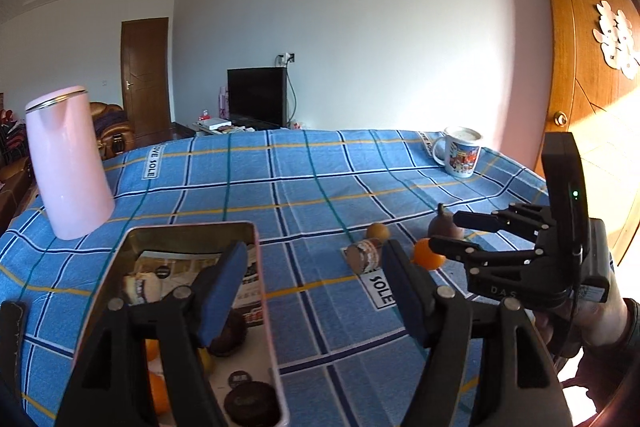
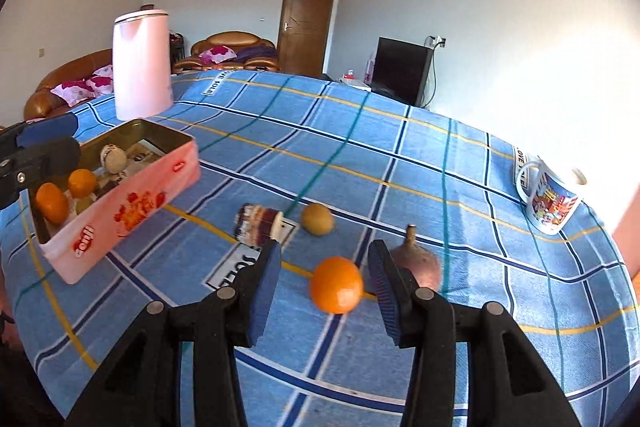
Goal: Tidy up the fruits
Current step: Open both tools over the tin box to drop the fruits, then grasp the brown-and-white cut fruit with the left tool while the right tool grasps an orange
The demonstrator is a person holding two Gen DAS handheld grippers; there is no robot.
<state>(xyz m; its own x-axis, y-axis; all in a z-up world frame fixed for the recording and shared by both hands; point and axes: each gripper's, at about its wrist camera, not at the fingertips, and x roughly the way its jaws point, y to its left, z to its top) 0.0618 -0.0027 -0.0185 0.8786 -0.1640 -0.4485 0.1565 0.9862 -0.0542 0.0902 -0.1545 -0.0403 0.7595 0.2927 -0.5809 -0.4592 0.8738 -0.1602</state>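
Observation:
An orange (image 2: 336, 285) lies on the blue checked cloth between the fingers of my right gripper (image 2: 325, 251), which is open and clear of it. Just right of the orange sits a brownish pear-shaped fruit (image 2: 418, 261). A small yellow-brown fruit (image 2: 317, 219) lies farther back. The pink tin box (image 2: 120, 207) at the left holds two oranges (image 2: 52, 203) and other items. My left gripper (image 1: 315, 267) is open and empty, its left finger over the tin box (image 1: 192, 231). The right gripper (image 1: 446, 233) shows at the orange (image 1: 428, 255).
A small patterned jar (image 2: 258, 223) lies on its side near the fruits. A pink kettle (image 1: 68, 163) stands at the back left and a printed mug (image 1: 460, 151) at the back right. A hand (image 1: 600, 323) holds the right gripper near the table's right edge.

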